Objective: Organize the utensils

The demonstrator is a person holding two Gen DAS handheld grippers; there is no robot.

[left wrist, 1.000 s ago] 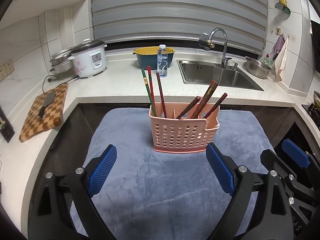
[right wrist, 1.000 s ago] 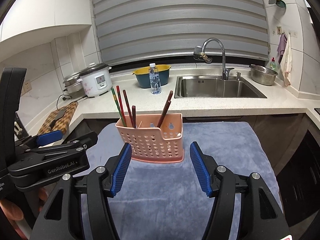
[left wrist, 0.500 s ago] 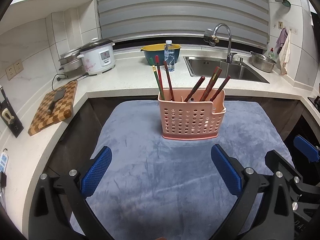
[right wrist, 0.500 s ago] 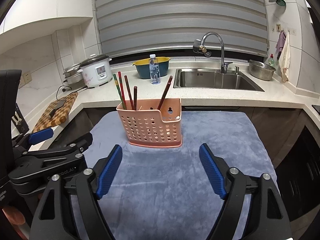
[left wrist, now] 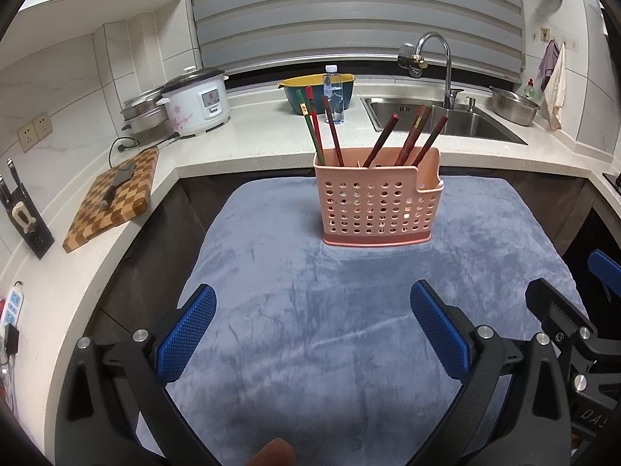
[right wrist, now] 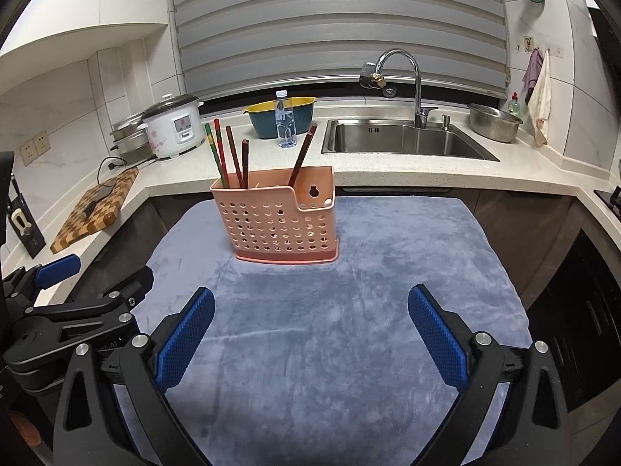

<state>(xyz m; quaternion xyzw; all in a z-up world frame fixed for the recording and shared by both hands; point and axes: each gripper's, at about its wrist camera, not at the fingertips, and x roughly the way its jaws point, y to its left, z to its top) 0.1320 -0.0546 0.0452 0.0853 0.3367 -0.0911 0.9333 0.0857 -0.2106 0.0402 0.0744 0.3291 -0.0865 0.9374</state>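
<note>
— chopsticks (left wrist: 333, 132) are seen standing in a pink basket (left wrist: 378, 206). where is the basket put?

— it is set upright on a soft blue-grey cloth (left wrist: 310, 330), near the far side of it. holes are seen all over the basket wall.

— how are the sticks sorted?

— in the left wrist view, three are leaned together at the left end: one green, one red, one dark. three more dark red ones (left wrist: 417, 134) are leaned at the right end. in the right wrist view, four sticks are counted at the left end and only one slanted stick shows further right, so some may be hidden.

— what is done with the left gripper (left wrist: 312, 330)?

— nothing is held in it. its blue pads (left wrist: 186, 334) are spread wide apart, low over the cloth, well back from the basket.

— and the right gripper (right wrist: 310, 330)?

— it is spread wide too, and nothing is pinched. it is kept back from the basket as well, just beside the left gripper.

— what is seen behind?

— a white counter (right wrist: 388, 163) is seen, with a sink (right wrist: 403, 141), a tap (right wrist: 399, 77), a rice cooker (left wrist: 196, 103), a water bottle (right wrist: 286, 120) in front of a blue and yellow bowl (right wrist: 268, 116), and a checked cutting board (left wrist: 114, 202).
</note>
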